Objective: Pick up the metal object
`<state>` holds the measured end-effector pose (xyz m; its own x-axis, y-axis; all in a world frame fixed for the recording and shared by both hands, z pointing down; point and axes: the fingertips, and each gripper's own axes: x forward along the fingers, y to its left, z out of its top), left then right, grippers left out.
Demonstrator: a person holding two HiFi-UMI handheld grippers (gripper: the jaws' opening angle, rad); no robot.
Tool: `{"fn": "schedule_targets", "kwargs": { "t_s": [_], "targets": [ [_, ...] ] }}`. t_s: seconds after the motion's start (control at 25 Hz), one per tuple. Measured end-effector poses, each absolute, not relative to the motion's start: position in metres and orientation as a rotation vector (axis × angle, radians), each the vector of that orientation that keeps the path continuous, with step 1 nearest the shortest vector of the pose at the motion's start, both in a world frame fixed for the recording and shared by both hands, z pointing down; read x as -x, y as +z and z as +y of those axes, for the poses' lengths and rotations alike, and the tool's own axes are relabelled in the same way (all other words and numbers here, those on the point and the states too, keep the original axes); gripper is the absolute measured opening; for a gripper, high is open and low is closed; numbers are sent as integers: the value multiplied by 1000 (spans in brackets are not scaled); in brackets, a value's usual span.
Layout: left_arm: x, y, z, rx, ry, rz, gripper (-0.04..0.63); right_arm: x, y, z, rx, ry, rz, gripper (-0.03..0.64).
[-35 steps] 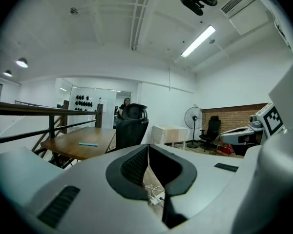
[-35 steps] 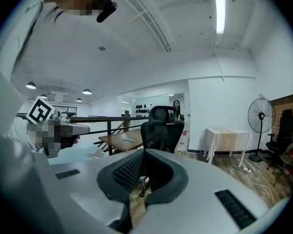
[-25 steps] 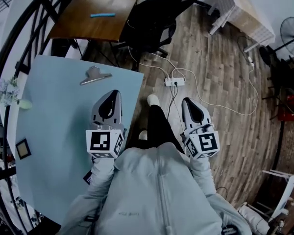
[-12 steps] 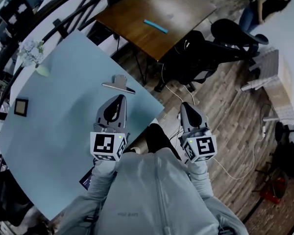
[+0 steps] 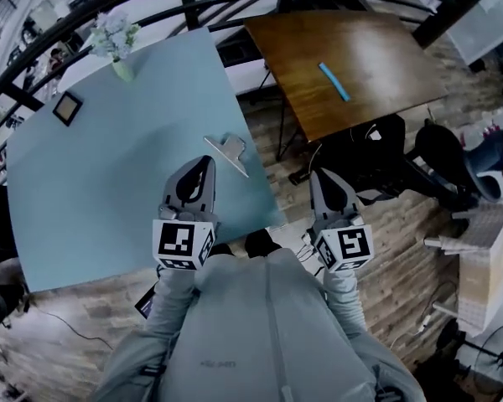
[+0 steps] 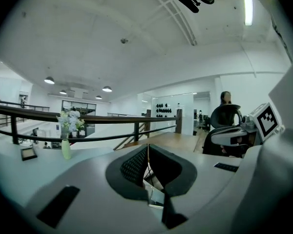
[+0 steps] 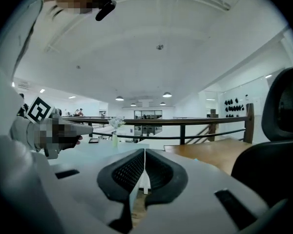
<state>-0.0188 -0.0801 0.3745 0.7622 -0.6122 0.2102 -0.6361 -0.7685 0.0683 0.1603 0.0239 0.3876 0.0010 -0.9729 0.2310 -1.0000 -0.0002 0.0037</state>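
Swung round since a second ago, both grippers now face across the table [image 5: 109, 166], whose right edge runs between them. Left gripper [image 5: 203, 163] hangs over the table and right gripper [image 5: 318, 176] off it, both with jaws pressed together, empty. Metal clip [image 5: 227, 153] lies near that edge, just beyond the left gripper's tip.

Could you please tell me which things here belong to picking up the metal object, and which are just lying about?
For the job: metal clip, light blue table, left gripper, right gripper.
Lying about: flower vase, small frame, blue strip, brown table, office chair.
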Motion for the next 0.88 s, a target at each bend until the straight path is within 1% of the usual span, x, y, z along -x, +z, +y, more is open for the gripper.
{"fn": "schedule_targets", "kwargs": {
  "t_s": [0.2,0.44,0.88],
  "targets": [
    [32,372,-83,-2729,262,-1222,30,-163,389,-7,-1925,216,-2235,25],
    [43,375,-81,-2648,262,-1370,31,-150,394,-29,-1726,171,-2347,25],
    [64,372,-92,-2581,261,-1442,30,-124,396,-65,-1594,187,-2409,25]
  ]
}}
